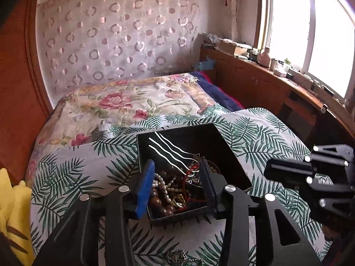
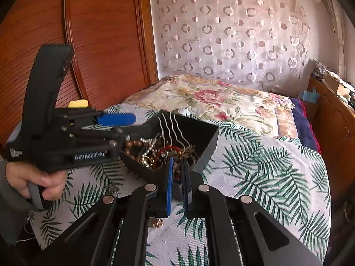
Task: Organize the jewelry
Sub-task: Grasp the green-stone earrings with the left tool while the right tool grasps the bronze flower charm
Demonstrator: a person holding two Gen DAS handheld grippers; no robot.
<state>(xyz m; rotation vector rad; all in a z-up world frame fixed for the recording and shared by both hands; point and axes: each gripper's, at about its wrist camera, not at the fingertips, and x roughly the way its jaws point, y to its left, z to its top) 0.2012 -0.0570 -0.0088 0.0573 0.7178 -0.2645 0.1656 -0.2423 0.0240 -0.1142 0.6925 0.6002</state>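
Pearls and wooden beads (image 1: pixel 165 196) fill square black box (image 1: pixel 224 153); left jaws parted, right jaws clenched empty.

Bed (image 1: pixel 124 102) under a floral quilt (image 2: pixel 213 102), with a palm-leaf cloth (image 1: pixel 261 128) spread over the near part. Behind the bed, a sheer curtain (image 1: pixel 115 35) with round pink patterns. At the left side, a wooden wardrobe (image 2: pixel 104 35) with slatted doors. Something yellow (image 1: pixel 13 201) at the left edge, only partly visible. At the right, a bright window (image 1: pixel 310 33) above a long wooden ledge (image 1: pixel 255 75), crowded with small boxes and bottles. Dark blue blanket (image 1: pixel 219 93) along the far right side of the bed.
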